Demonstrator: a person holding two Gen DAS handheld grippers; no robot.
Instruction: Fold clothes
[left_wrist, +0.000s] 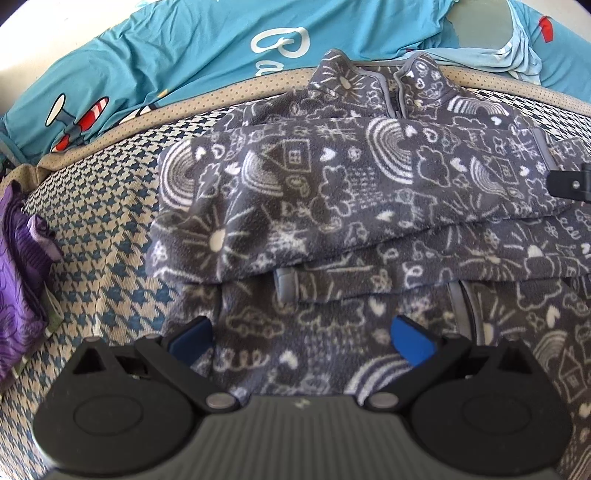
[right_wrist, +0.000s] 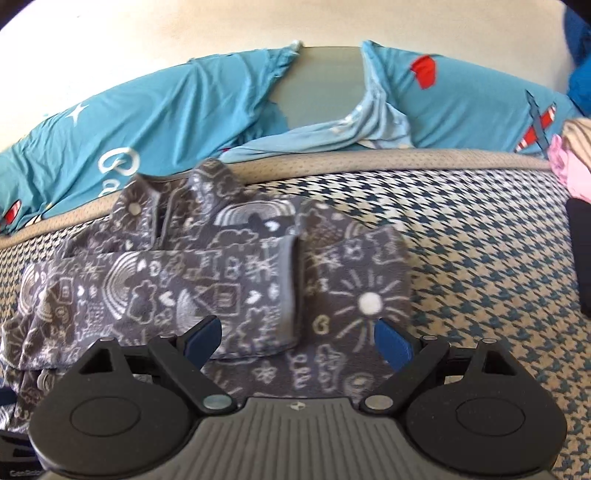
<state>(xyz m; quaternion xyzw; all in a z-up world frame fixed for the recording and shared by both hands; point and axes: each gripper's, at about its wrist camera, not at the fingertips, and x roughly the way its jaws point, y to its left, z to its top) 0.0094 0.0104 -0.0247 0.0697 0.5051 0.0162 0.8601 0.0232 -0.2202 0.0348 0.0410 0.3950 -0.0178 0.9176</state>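
Grey patterned fleece jacket (left_wrist: 332, 206) spread on the houndstooth bed cover (left_wrist: 103, 206), sleeves folded across. Soft, light, limp; best pinched at the near hem. Left gripper (left_wrist: 301, 338) and right gripper (right_wrist: 297, 341) wide, empty.
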